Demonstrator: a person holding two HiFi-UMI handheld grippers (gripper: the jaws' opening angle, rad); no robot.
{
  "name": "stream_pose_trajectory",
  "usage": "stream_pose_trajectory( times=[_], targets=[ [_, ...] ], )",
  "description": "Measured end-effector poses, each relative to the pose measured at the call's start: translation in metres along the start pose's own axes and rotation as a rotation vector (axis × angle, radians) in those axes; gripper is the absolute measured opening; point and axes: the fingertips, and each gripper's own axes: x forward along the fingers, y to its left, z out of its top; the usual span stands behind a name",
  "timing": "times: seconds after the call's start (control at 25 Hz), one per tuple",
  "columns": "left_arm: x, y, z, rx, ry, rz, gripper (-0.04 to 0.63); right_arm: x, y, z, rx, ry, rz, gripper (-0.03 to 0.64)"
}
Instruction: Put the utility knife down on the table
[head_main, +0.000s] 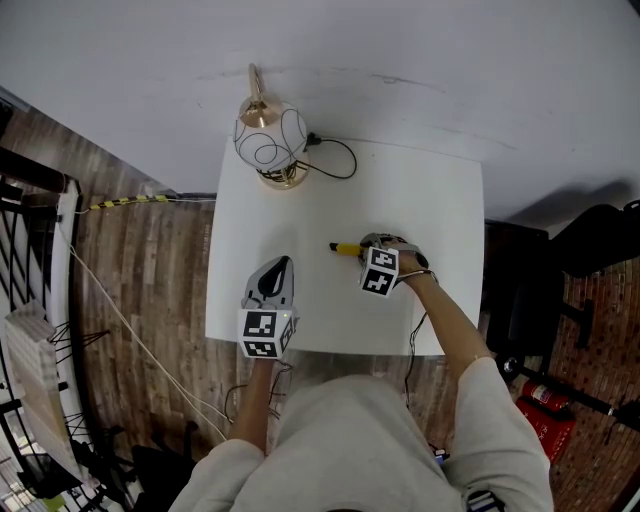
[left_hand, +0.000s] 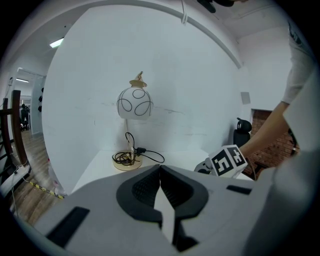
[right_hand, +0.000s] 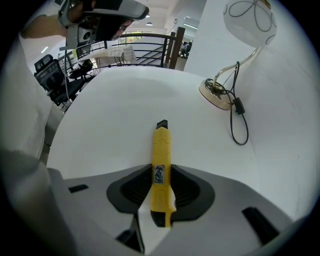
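Yellow plastic with black ends, the long thin utility knife (right_hand: 161, 147) is pinched between the two jaws of the right gripper (right_hand: 161, 186). The dark pads press on its back half from both sides. Its front half, with the black tip, sticks out straight ahead of the jaws. Right under the jaws and the knife is the flat white table (right_hand: 110, 115). The knife looks very close to the table top, but I cannot tell if it touches yet.

Ahead of these jaws and off to their right stands a lamp (right_hand: 216, 94) with a round white glass ball and a gold foot. A thin black cord (right_hand: 239, 106) curls on the table beside it. Both are well apart from the knife.

The left gripper (left_hand: 160, 172) holds nothing. Its jaws are pressed together, with bare table just ahead of them and the lamp far ahead.

I think this is the putting-down step. The knife is low over a bare spot and not let go yet. Next, the right gripper should sink until the knife lies flat on the table. Then its jaws should spread so the knife slips free, and it should lift away without dragging the knife along.
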Motion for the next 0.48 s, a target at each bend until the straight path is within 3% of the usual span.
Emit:
stream_pose_trajectory(
  times=[0.36,0.48],
  targets=[
    [-0.0013,-0.0002,0.0011,0.002,0.0,0.005,0.006,-0.0026,-0.0047,-0.0004,0.024,-0.022,-0.003,0.19],
    [-0.0015,-0.002,0.0019,0.006,-0.003,0.003,0.006,-0.0086,-0.0032,0.0005,0.031,-0.043,-0.027,0.166]
  ],
)
